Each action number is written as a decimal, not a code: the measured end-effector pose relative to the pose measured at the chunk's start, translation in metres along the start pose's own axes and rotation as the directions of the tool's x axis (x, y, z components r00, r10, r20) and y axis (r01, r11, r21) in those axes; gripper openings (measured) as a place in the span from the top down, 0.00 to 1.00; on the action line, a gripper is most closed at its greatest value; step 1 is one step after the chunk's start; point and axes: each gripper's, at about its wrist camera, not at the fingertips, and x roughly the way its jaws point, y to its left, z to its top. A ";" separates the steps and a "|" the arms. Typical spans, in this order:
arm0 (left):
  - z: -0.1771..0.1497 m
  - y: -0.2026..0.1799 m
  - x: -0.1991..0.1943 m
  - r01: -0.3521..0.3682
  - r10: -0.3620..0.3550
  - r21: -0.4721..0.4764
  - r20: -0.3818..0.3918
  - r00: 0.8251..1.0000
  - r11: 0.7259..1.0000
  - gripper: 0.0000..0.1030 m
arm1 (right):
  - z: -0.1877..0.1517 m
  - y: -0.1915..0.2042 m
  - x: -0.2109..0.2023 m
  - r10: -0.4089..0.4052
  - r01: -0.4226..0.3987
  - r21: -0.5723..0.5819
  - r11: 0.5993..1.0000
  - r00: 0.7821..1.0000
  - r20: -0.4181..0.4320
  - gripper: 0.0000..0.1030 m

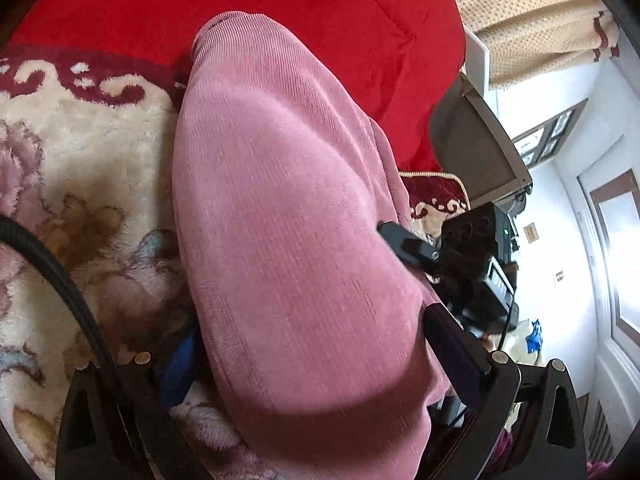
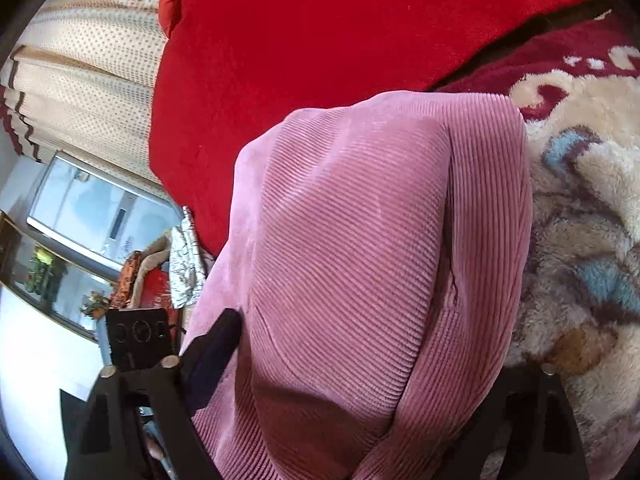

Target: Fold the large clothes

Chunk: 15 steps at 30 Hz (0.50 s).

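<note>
A pink ribbed garment (image 1: 280,220) hangs lifted over a floral plush blanket (image 1: 80,168); it also fills the right wrist view (image 2: 380,260). My left gripper (image 1: 312,360) has the cloth draped between its fingers (image 1: 452,344) and holds it up. My right gripper (image 2: 352,360) grips the same garment, one dark finger (image 2: 218,352) showing at the cloth's left edge, the other hidden under the fabric. The right gripper also shows in the left wrist view (image 1: 404,240), pinching the garment's right edge.
A red quilt (image 1: 280,8) lies beyond the garment, also in the right wrist view (image 2: 300,40). Beige dotted curtains (image 1: 532,20) hang at the bed's side. A mirror (image 2: 92,208) and cluttered furniture (image 2: 152,280) stand beside the bed.
</note>
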 end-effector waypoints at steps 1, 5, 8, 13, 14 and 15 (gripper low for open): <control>-0.001 -0.002 -0.001 -0.008 0.008 0.008 0.008 1.000 1.000 0.03 | -0.001 0.004 0.000 -0.008 0.008 -0.006 1.000 1.000 0.008 0.25; -0.003 -0.018 -0.008 -0.048 0.045 0.057 0.055 0.997 0.997 0.18 | -0.003 0.022 -0.007 -0.061 0.063 -0.052 0.997 0.997 0.049 0.40; -0.004 -0.030 -0.016 -0.063 0.055 0.093 0.091 0.994 0.994 0.27 | -0.007 0.041 -0.014 -0.095 0.104 -0.105 0.989 0.992 0.088 0.48; -0.015 -0.054 -0.038 -0.096 0.071 0.160 0.155 0.985 0.982 0.28 | -0.016 0.067 -0.028 -0.098 0.119 -0.157 0.980 0.986 0.135 0.52; -0.017 -0.058 -0.044 -0.100 0.071 0.167 0.167 0.983 0.981 0.28 | -0.019 0.073 -0.032 -0.092 0.116 -0.168 0.979 0.985 0.143 0.52; -0.021 -0.063 -0.050 -0.104 0.072 0.175 0.179 0.981 0.979 0.28 | -0.022 0.077 -0.036 -0.086 0.112 -0.176 0.978 0.985 0.149 0.52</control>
